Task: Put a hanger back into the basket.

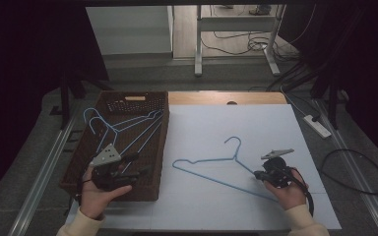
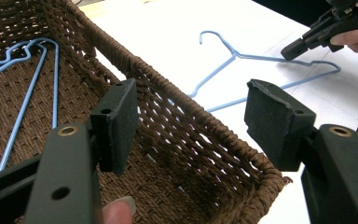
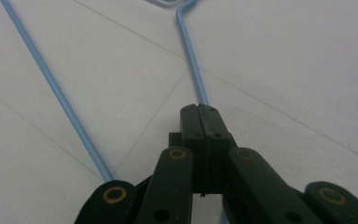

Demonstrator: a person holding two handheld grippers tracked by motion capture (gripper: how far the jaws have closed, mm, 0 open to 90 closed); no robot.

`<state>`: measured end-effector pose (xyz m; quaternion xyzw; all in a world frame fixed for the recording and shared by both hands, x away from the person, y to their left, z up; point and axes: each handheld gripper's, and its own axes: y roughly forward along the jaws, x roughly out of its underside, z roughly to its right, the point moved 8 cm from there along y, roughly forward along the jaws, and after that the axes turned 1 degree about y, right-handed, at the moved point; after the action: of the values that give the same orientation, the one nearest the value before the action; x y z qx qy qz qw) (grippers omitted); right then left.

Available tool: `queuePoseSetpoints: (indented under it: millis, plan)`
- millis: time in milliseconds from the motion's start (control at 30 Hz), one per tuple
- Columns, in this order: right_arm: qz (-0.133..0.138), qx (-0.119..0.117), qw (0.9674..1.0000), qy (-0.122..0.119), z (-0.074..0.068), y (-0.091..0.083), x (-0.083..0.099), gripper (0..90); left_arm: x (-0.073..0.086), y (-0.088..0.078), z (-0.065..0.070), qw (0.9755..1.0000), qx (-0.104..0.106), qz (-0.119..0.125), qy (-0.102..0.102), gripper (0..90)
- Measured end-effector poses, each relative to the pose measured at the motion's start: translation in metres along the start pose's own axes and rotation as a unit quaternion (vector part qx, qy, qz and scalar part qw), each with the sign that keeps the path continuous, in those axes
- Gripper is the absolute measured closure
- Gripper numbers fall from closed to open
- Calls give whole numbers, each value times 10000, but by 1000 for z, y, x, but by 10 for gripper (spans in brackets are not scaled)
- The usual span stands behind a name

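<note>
White paper sheeting (image 1: 216, 206) covers the tabletop, with a dark floor, loose cables and the legs of another table beyond it. No brand, label or readable writing shows on anything; a pale tag (image 1: 135, 98) on the far wall of the brown woven wicker basket (image 1: 78, 169) is too small to read.

On the paper lies a light blue wire clothes hanger (image 1: 204, 173), hook pointing away from the person, flat on the sheet to the right of the basket. The right gripper (image 1: 257, 175) sits low at the hanger's right shoulder, held in a hand (image 1: 288, 189) that comes up from the bottom edge with the jaws pointing leftward along the table. In the right gripper view the jaws are pressed together and the blue wire runs straight out from between their tips, so they are clamped on the hanger's upper wire.

The left gripper (image 1: 137, 166) hovers over the near end of the basket, held in a hand (image 1: 98, 194) with a cream sleeve, its jaws pointing right and forward. In the left gripper view its jaws stand wide apart with nothing between them, above the basket's near right corner. More light blue wire hangers (image 1: 123, 129) lie inside the basket, their hooks sticking out over its left rim.
</note>
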<state>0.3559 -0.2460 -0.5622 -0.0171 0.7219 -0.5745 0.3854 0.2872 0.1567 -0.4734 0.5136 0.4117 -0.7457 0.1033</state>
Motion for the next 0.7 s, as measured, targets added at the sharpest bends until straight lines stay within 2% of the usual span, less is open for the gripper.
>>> queuePoseSetpoints:
  millis: [200,233,367,533,567,700]
  plan:
    - [-145,130,9998,-108,0,3,4,900,0,0,0,10000,-2,4,-7,358]
    - [-217,308,9991,-203,2,5,6,900,0,0,0,10000,-1,2,-10,358]
    - [-190,269,9993,-182,6,7,5,900,1,0,-1,10000,0,-1,-7,358]
    - [-170,396,9987,-274,11,9,2,900,1,0,0,10000,6,0,-2,358]
    - [-146,486,9982,-332,16,11,-1,900,1,1,0,10000,4,-8,5,358]
    - [-80,548,9978,-360,24,14,-7,900,1,1,0,10000,3,-11,0,358]
